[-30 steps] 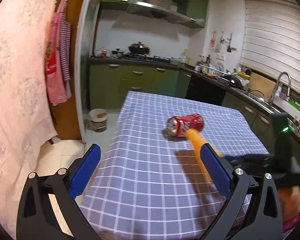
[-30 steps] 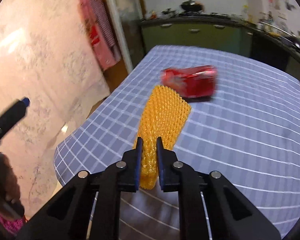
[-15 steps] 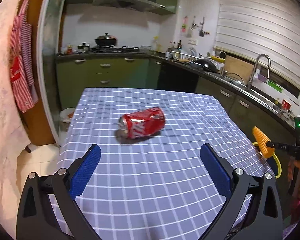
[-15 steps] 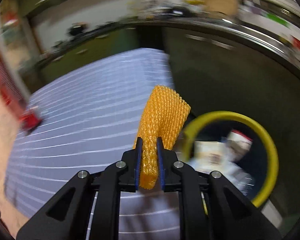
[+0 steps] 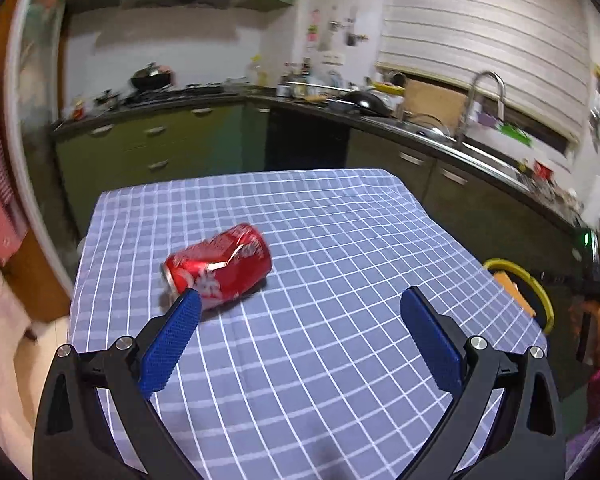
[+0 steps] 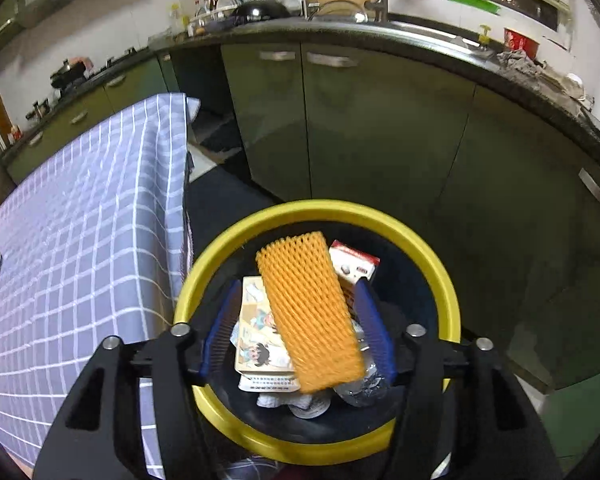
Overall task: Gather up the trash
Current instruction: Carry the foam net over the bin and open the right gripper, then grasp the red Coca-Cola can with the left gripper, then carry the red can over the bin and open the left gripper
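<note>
A crushed red soda can [image 5: 220,266] lies on its side on the blue checked tablecloth [image 5: 320,360]. My left gripper [image 5: 300,312] is open above the table, its left fingertip just in front of the can. My right gripper [image 6: 296,312] is open directly above the yellow-rimmed trash bin [image 6: 432,264]. An orange foam net [image 6: 310,312] sits loose between its spread fingers, over the bin's mouth. The bin rim [image 5: 538,288] and the net's edge also show past the table's right edge in the left wrist view.
The bin holds a printed booklet [image 6: 260,344], a red and white box [image 6: 352,264] and other scraps. Green kitchen cabinets [image 6: 380,128] stand close behind the bin. The table edge [image 6: 180,220] is just left of it. A sink and counter [image 5: 460,140] run along the right.
My right gripper has swung from the table to above the bin and opened, letting go of the orange foam net. My left gripper has moved nearer the can.
</note>
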The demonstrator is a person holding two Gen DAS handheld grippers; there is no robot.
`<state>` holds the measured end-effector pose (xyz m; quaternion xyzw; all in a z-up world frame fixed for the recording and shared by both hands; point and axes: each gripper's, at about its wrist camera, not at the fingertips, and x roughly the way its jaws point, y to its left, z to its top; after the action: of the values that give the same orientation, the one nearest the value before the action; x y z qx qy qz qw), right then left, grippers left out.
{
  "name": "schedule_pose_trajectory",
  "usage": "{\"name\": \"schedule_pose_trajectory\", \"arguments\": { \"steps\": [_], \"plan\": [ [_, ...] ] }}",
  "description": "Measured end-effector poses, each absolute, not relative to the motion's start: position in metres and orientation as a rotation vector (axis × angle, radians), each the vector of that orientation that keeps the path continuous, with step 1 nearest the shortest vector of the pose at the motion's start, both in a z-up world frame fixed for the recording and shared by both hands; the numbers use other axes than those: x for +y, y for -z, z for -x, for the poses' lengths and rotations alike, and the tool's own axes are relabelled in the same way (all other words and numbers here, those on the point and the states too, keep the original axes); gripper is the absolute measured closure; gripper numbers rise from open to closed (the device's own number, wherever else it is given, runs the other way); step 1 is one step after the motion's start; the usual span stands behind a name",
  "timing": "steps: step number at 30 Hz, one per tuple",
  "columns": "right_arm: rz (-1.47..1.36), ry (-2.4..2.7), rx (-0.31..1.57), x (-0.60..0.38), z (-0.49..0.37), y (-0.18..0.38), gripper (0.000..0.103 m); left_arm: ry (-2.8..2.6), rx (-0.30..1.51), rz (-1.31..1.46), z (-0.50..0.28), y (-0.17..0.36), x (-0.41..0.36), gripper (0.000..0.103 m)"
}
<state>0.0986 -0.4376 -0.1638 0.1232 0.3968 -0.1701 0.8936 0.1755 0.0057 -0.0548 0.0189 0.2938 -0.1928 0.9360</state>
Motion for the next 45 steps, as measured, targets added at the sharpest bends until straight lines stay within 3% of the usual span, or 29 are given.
{"name": "schedule_pose_trajectory", "arguments": {
  "steps": [9,14,26,28,29,30,39,45],
  "plan": [
    [-0.227,0.250,0.805,-0.397,-0.121,0.134,0.042,0.615,0.611,-0.306,-0.249,0.043,0.016,0.005],
    [-0.200,0.223,0.819,-0.379,-0.133,0.129,0.041,0.694,0.702,-0.425,-0.297,0.068,0.016,0.005],
    [-0.167,0.194,0.864,-0.366,-0.144,0.127,0.039,0.781,0.934,-0.416,-0.362,0.133,0.024,0.005],
    [-0.166,0.192,0.864,-0.367,-0.143,0.127,0.039,0.785,0.958,-0.421,-0.363,0.141,0.022,0.009],
    [-0.168,0.190,0.863,-0.368,-0.141,0.126,0.039,0.787,0.967,-0.415,-0.362,0.144,0.018,0.023],
    [-0.171,0.188,0.862,-0.370,-0.139,0.126,0.039,0.792,0.981,-0.395,-0.362,0.146,0.017,0.026],
    [-0.199,0.183,0.821,-0.397,-0.112,0.120,0.039,0.813,0.905,-0.361,-0.314,0.126,-0.044,0.027],
    [-0.215,0.251,0.774,-0.432,-0.074,0.110,0.039,0.946,0.830,-0.447,-0.249,0.093,-0.163,0.027]
  ]
}}
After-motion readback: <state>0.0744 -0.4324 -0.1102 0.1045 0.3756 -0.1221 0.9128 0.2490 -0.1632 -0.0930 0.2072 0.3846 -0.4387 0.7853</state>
